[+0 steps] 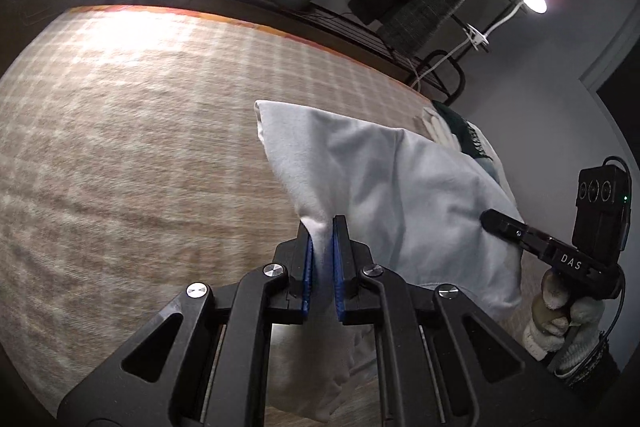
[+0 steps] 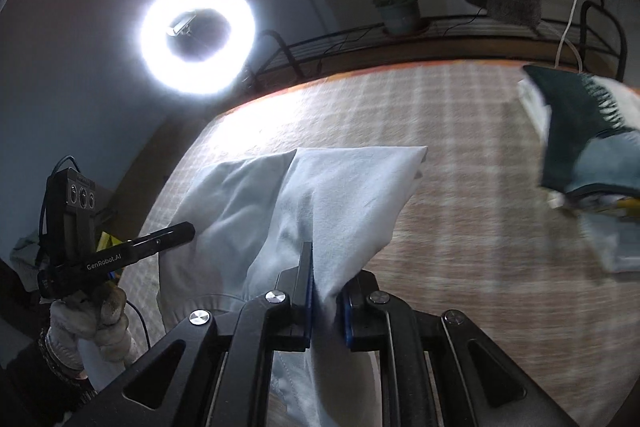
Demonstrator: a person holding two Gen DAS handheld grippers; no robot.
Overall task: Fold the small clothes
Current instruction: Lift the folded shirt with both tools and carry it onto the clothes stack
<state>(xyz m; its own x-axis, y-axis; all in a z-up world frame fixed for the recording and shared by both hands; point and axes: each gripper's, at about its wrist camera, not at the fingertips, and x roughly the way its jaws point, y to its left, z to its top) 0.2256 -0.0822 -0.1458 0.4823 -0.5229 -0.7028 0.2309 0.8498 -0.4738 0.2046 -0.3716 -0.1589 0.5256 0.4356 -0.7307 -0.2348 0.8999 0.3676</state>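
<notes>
A pale white-blue garment hangs lifted above the checked tan bed cover. My left gripper is shut on one edge of it, the cloth pinched between the blue pads. My right gripper is shut on another edge of the same garment. The right gripper also shows in the left wrist view, pressed into the cloth at the right. The left gripper shows in the right wrist view at the cloth's left side. The garment's lower part is hidden behind the grippers.
A pile of other clothes, dark green and light, lies at the bed's right side, also seen in the left wrist view. A ring light glares at the left. A black metal bed rail with a potted plant runs behind.
</notes>
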